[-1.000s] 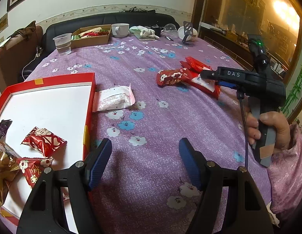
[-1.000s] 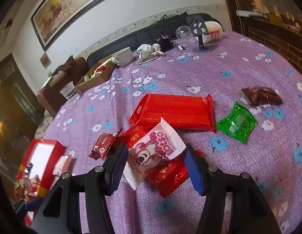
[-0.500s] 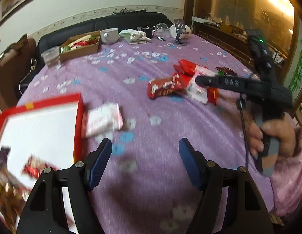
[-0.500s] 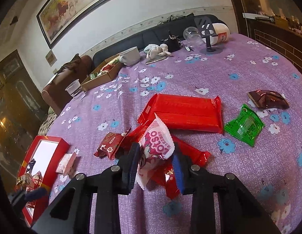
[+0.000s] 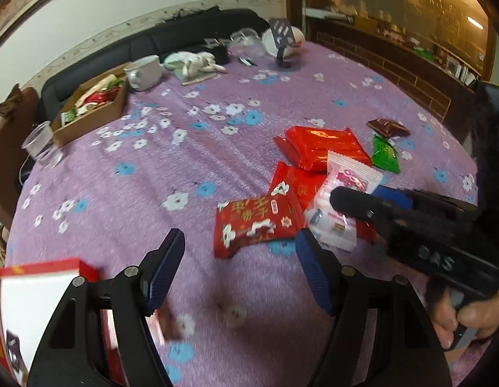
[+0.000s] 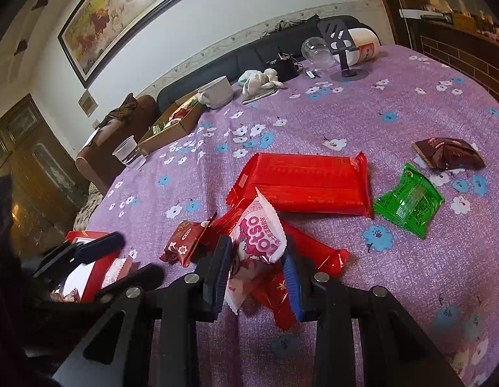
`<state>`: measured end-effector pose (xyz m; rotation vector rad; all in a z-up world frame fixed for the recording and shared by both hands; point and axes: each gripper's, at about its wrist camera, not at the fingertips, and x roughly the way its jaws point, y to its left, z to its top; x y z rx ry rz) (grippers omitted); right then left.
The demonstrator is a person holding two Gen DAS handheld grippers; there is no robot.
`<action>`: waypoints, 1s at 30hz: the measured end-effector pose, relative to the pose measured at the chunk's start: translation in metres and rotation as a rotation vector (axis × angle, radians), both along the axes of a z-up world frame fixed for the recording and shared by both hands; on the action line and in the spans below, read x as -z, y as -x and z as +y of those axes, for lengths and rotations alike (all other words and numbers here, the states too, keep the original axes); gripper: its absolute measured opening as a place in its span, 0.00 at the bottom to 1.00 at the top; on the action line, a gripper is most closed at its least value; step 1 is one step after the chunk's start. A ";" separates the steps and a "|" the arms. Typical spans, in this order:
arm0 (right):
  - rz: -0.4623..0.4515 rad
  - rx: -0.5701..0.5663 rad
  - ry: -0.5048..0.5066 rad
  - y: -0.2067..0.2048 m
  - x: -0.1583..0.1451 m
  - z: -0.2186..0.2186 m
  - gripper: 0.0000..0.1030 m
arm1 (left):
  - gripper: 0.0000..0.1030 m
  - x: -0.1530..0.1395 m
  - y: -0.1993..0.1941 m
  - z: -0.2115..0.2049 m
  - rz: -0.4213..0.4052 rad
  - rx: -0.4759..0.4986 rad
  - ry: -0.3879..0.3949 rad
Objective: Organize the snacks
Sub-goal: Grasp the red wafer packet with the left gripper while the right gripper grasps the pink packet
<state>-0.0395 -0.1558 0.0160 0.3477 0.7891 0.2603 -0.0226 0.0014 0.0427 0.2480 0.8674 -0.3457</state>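
My right gripper (image 6: 257, 266) is shut on a white and pink snack packet (image 6: 259, 238), holding it upright over a pile of red packets (image 6: 314, 251); the packet also shows in the left wrist view (image 5: 343, 200). My left gripper (image 5: 239, 258) is open and empty, above the purple flowered cloth, close to a small red packet (image 5: 256, 222). A large red pack (image 6: 304, 183), a green packet (image 6: 409, 200) and a brown packet (image 6: 449, 156) lie on the cloth. The red tray (image 5: 33, 277) sits at the lower left.
A cardboard box of snacks (image 5: 91, 109), a white mug (image 5: 143, 71), a plastic cup (image 5: 40, 142), a white cloth (image 5: 194, 63) and a phone stand (image 5: 283, 45) stand at the table's far side. A black sofa (image 5: 185, 38) runs behind.
My right gripper has closed on the white and pink packet and tipped it upright. My left gripper has swung right, from over the red tray toward the red packets, staying open.
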 end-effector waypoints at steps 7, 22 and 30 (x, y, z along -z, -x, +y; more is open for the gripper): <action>0.022 0.003 -0.043 -0.003 0.001 -0.005 0.31 | 0.68 0.014 -0.022 -0.017 0.033 0.044 -0.050; 0.033 0.004 -0.062 -0.002 0.002 -0.006 0.30 | 0.42 0.016 -0.023 -0.019 -0.060 0.062 -0.031; 0.032 0.003 -0.062 -0.002 0.002 -0.007 0.30 | 0.00 0.015 0.001 -0.022 -0.044 0.141 0.030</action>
